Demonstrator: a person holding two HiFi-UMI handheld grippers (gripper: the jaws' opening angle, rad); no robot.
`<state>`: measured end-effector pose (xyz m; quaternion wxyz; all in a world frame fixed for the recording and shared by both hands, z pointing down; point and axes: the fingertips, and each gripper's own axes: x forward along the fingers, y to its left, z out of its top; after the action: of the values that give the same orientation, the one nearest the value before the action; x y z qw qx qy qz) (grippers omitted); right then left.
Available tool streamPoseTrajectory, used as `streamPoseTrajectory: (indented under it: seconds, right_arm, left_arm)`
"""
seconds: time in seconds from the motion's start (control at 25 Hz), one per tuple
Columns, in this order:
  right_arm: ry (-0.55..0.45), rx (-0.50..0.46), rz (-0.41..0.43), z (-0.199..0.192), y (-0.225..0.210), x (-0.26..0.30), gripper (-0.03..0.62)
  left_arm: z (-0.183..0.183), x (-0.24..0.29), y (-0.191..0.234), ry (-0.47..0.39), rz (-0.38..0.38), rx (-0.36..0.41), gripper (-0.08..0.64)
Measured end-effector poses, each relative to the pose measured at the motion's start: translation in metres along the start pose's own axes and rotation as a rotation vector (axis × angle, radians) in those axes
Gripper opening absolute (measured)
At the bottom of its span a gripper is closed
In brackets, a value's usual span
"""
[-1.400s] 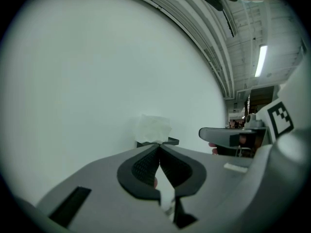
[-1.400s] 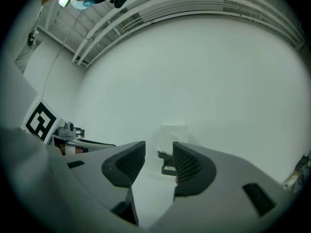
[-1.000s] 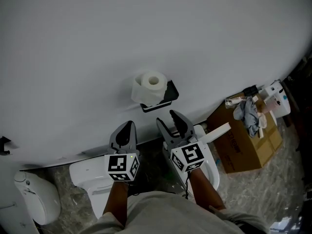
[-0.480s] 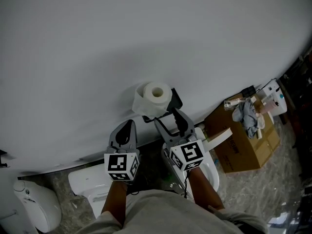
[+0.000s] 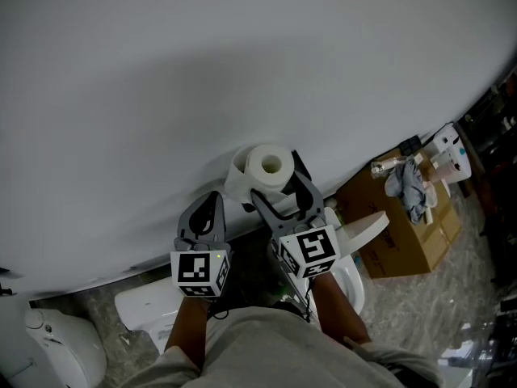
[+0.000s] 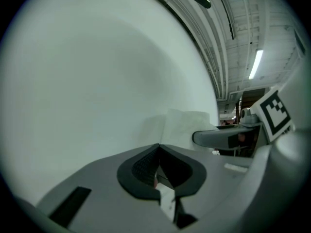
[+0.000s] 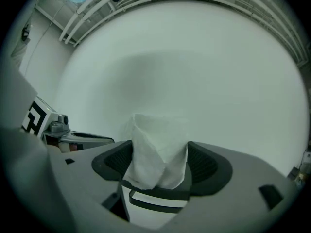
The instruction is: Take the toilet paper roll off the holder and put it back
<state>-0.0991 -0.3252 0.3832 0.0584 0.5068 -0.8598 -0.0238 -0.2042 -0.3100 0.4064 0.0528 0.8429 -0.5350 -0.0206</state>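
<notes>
Head view. Item 1: white toilet paper roll [image 5: 266, 166], its core opening turned toward the camera, set against the plain white wall [image 5: 242, 55] on a black wall-mounted holder [image 7: 158, 194]. A loose sheet hangs down its front.

Item 2: right gripper [image 5: 279, 191], grey, two-jaw, with a black-and-white marker cube [image 5: 311, 253]. It points at the wall and its jaws straddle the roll. In the right gripper view the right gripper [image 7: 159, 164] stands at its widest, the jaws having just been opening. The roll [image 7: 158, 144] fills the gap between them. The ribbed black pads [image 7: 119, 161] lie just beside the paper on either side, with no visible squeeze. Whether they touch it cannot be told. The roll rests on the holder's black bar, which crosses under it between the fingers.

Item 3: left gripper [image 5: 212, 210], of the same make. It sits left of the roll and short of the wall, clear of the paper. In the left gripper view the left gripper [image 6: 158, 149] has its jaw tips met and nothing between them. The roll [image 6: 187, 125] shows off to its right, beyond one grey finger of the other tool.

Item 4: white toilet [image 5: 149, 297] on the floor below.

Item 5: brown cardboard box [image 5: 404, 237] at the wall's right foot.
</notes>
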Motion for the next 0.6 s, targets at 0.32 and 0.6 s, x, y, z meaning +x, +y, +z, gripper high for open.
streamPoseTrajectory:
  seconds: [0.32,0.6]
  right_arm:
    - [0.006,-0.002,-0.046,0.0,-0.003,0.007,0.331]
    - [0.016,0.02,-0.023,-0.002,-0.001,0.006,0.33]
  left_arm:
    - [-0.005,0.002,0.008,0.001,-0.029,-0.017,0.011]
    - [-0.012,-0.006,0.012,0.007,-0.015,-0.046,0.011]
